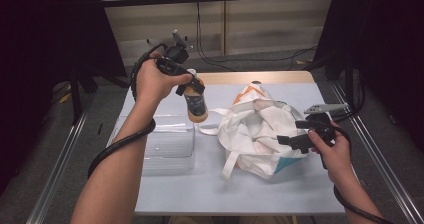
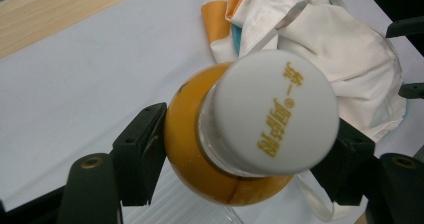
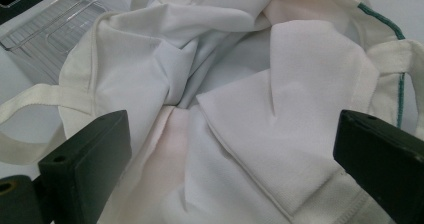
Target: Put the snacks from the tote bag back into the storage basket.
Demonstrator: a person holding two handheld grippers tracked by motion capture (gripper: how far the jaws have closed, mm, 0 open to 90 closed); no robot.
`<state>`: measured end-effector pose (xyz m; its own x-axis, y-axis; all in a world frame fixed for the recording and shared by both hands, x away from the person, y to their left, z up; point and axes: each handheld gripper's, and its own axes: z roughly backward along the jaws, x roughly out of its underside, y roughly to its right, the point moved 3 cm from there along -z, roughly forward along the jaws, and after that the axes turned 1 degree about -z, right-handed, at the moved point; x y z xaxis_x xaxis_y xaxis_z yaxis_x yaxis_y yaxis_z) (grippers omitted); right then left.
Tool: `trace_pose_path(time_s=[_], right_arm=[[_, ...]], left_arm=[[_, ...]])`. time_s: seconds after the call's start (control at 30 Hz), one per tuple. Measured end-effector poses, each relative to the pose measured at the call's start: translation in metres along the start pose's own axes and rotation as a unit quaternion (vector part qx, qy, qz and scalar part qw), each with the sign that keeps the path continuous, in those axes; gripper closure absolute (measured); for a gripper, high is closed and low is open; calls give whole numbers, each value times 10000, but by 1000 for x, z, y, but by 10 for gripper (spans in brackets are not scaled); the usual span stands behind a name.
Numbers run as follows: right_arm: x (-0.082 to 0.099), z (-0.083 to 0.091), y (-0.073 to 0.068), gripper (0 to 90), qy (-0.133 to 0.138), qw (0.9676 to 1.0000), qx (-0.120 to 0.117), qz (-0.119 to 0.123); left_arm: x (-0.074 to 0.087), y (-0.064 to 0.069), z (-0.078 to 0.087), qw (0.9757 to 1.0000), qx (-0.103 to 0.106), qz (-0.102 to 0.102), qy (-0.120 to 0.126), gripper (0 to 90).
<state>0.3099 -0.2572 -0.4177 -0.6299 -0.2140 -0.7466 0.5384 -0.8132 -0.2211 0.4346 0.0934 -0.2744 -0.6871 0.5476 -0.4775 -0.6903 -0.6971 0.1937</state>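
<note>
Left gripper (image 1: 192, 86): black two-jaw claw, clamped on the shoulder of the bottle just under the cap, one pad pressed to each side; held up above the table.
Bottle (image 1: 195, 103): round clear plastic, smooth, filled with opaque orange liquid (a dark label band shows in the high view); it hangs upright off the surface, over the far left part of the table, above the tray's far right corner.
Cap (image 2: 272, 114): wide white disc, matte, gold printed characters across the top.
Right gripper (image 1: 300, 133): jaws stand wide apart, nothing pinched between them; poised over the bag's right side, near the table's right edge.
Right gripper pads (image 3: 87, 156): blocky black rectangles, bare cloth between them.
Bag (image 1: 255, 129): soft white cloth tote, crumpled and folded into ridges, stitched hems, flat webbing straps; orange patch at its far end, teal trim at its near right; lies at the centre-right of the table.
Tray (image 1: 167, 144): clear hard plastic, rectangular, ribbed floor; sits along the left edge, just beside the bag's strap.
Table (image 1: 215, 189): smooth pale grey-blue top, light wood strip along the far edge.
</note>
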Motion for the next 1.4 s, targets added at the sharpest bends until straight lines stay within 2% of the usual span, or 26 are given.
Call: trace_pose_path(time_s=[0.1, 0.6, 0.67, 0.73, 0.77, 1.0, 1.1, 1.4], right_arm=[[0, 1, 0, 17, 7, 10000, 11, -26], [-1, 1, -1, 17, 5, 10000, 6, -4], [-1, 0, -1, 17, 15, 10000, -3, 5], [-1, 0, -1, 17, 14, 10000, -2, 8], [-1, 0, -1, 17, 15, 10000, -9, 10], [-2, 0, -2, 17, 19, 10000, 0, 46], [-2, 1, -2, 17, 29, 10000, -10, 46], [-2, 0, -3, 17, 42, 10000, -17, 62]], left_arm=[[2, -5, 1, 10000, -6, -29, -85, 304], [12, -19, 4, 9998, -96, 63, -181, 304], [15, -21, 3, 9997, -118, 168, -153, 304], [17, -22, 3, 9997, -121, 95, -214, 304], [18, -22, 2, 9997, -131, 158, -153, 304], [25, -28, 0, 9992, -204, 152, -320, 304], [27, -30, -2, 9992, -174, 221, -299, 304], [34, -38, -4, 9986, -238, 219, -425, 304]])
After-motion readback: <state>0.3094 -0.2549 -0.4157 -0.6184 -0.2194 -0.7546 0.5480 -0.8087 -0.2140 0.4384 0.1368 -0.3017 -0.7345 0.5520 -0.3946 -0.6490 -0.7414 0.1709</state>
